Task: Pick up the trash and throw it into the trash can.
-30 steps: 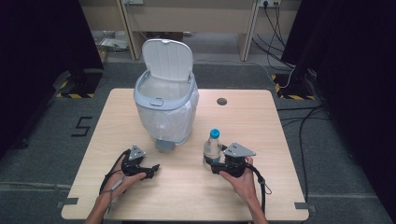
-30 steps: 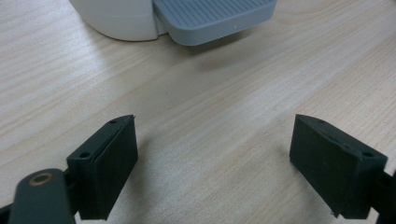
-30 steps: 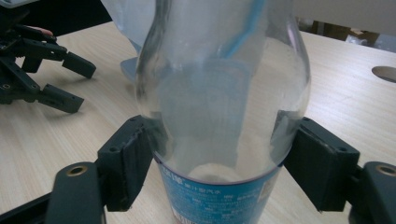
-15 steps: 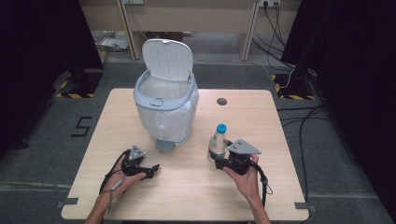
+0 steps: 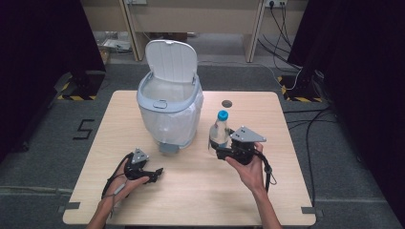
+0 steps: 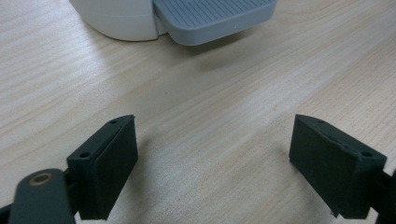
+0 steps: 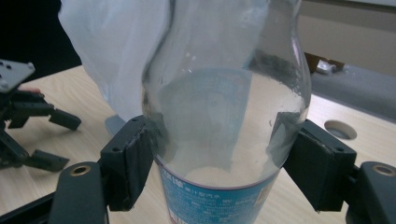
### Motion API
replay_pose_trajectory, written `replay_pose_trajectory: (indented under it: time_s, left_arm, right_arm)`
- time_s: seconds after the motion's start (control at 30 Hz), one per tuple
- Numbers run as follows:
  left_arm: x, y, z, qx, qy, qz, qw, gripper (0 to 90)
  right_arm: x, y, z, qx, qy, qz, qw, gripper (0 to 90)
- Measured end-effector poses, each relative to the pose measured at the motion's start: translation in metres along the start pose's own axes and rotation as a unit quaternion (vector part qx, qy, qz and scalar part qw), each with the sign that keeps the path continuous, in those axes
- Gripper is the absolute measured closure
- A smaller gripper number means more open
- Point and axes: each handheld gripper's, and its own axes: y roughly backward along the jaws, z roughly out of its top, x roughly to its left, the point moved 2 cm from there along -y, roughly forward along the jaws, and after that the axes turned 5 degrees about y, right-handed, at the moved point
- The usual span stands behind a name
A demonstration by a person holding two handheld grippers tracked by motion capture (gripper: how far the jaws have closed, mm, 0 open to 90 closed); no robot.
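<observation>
The bottle (image 5: 219, 133) is now off the table (image 5: 286, 191), lifted higher than a second ago, and I have it clamped at mid-body in my right gripper (image 5: 220, 151), just right of the bin (image 5: 167, 102). With the lid (image 5: 171, 59) standing open, I judge the drop into the bin comes next. My left gripper (image 5: 155, 174) rests low with its 2 jaws spread, empty.

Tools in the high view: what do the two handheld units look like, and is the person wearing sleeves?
Both are black. The right tool carries a grey three-cornered plate; the left tool has a smaller grey plate. A black cable trails from each. Their jaws end in flat black pads with small screw holes. Forearms are bare; no sleeves show.
</observation>
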Motion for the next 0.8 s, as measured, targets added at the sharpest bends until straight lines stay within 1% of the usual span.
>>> replay_pose_trajectory:
  time_s: [0.03,0.07,0.1,0.2,0.23,0.27,0.3,0.4,0.6,0.63,0.67,0.8]
  left_arm:
    - [0.000,0.000,0.000,0.000,0.000,0.000,1.0000,14.0]
    - [0.000,0.000,0.000,0.000,0.000,0.000,1.0000,14.0]
    - [0.000,0.000,0.000,0.000,0.000,0.000,1.0000,14.0]
    - [0.000,0.000,0.000,0.000,0.000,0.000,1.0000,14.0]
    - [0.000,0.000,0.000,0.001,-0.002,0.000,1.0000,14.0]
    - [0.000,0.000,0.000,0.000,0.000,0.000,1.0000,14.1]
    - [0.000,0.000,0.000,0.001,0.000,0.000,1.0000,14.0]
    - [0.000,0.000,0.000,0.000,0.000,0.000,1.0000,14.1]
    - [0.000,0.000,0.000,0.000,0.000,0.000,1.0000,14.1]
    - [0.000,0.000,0.000,0.000,0.000,0.000,1.0000,14.1]
    - [0.000,0.000,0.000,0.001,0.000,0.000,1.0000,14.1]
    - [0.000,0.000,0.000,0.000,0.000,0.000,1.0000,14.1]
  right_arm:
    - [-0.002,0.000,0.009,-0.007,0.003,0.001,1.0000,28.3]
    - [-0.002,0.001,0.013,-0.009,0.003,0.000,1.0000,28.3]
    - [-0.002,0.001,0.013,-0.009,0.003,0.000,1.0000,28.3]
    - [-0.004,0.004,0.030,-0.019,0.009,-0.003,0.9998,28.3]
    - [-0.004,0.004,0.035,-0.020,0.005,-0.004,0.9998,28.3]
    - [-0.004,0.005,0.043,-0.024,0.009,-0.005,0.9997,28.4]
    - [-0.004,0.006,0.047,-0.026,0.010,-0.003,0.9996,28.3]
    - [-0.004,0.006,0.059,-0.033,0.004,0.002,0.9994,28.3]
    - [-0.004,0.004,0.081,-0.035,0.010,0.005,0.9993,28.3]
    - [-0.004,0.004,0.081,-0.035,0.010,0.005,0.9993,28.3]
    - [-0.005,0.003,0.088,-0.035,0.009,0.006,0.9993,28.4]
    - [-0.008,0.003,0.100,-0.035,0.007,0.008,0.9993,28.3]
